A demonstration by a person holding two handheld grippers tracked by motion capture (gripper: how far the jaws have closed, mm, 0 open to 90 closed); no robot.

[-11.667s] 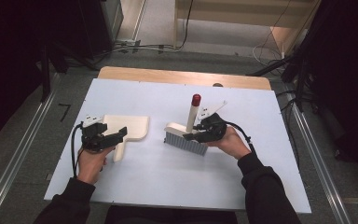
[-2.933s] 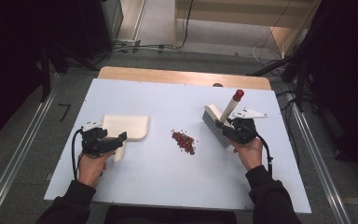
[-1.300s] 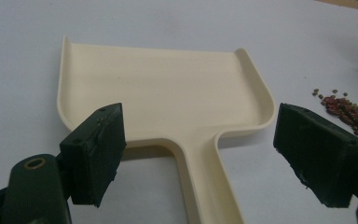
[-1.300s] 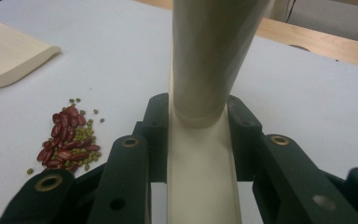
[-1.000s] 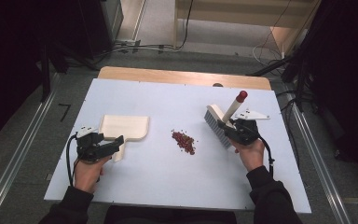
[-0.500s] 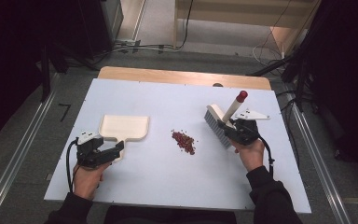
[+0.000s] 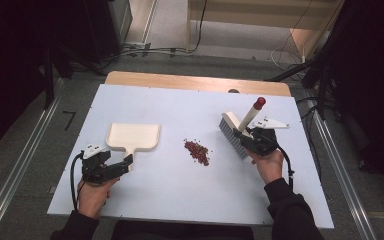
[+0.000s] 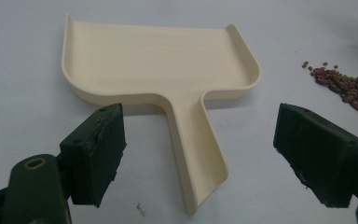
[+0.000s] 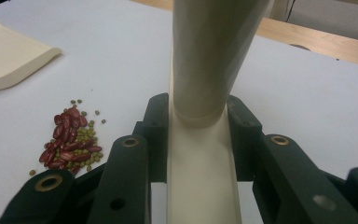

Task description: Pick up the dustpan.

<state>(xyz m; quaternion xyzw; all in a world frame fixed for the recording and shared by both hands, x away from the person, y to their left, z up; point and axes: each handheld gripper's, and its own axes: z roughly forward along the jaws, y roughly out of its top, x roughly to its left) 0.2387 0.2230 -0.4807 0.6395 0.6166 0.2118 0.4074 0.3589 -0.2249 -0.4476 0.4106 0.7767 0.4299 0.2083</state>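
A cream dustpan [image 7: 132, 137] lies flat on the white table, left of centre. In the left gripper view its handle [image 8: 196, 154] points toward me. My left gripper [image 7: 125, 162] [image 8: 209, 156] is open, with the jaws wide on either side of the handle's end and not touching it. A small pile of red and green beans [image 7: 197, 151] [image 8: 345, 86] [image 9: 70, 140] sits mid-table. My right gripper [image 7: 247, 135] [image 9: 198, 109] is shut on the cream handle of a brush [image 7: 252, 112]. The brush is tilted, with its red tip up and its bristles [image 7: 230, 137] on the table, right of the beans.
The white table [image 7: 180, 200] has bare room in front of and behind the beans. A wooden strip [image 7: 195, 82] runs along its far edge. Metal rails [image 7: 20, 170] and cables lie on the floor beside it.
My left gripper has drawn back a little along the dustpan's handle toward the near edge. The dustpan, the beans, the brush and the right gripper have stayed put.
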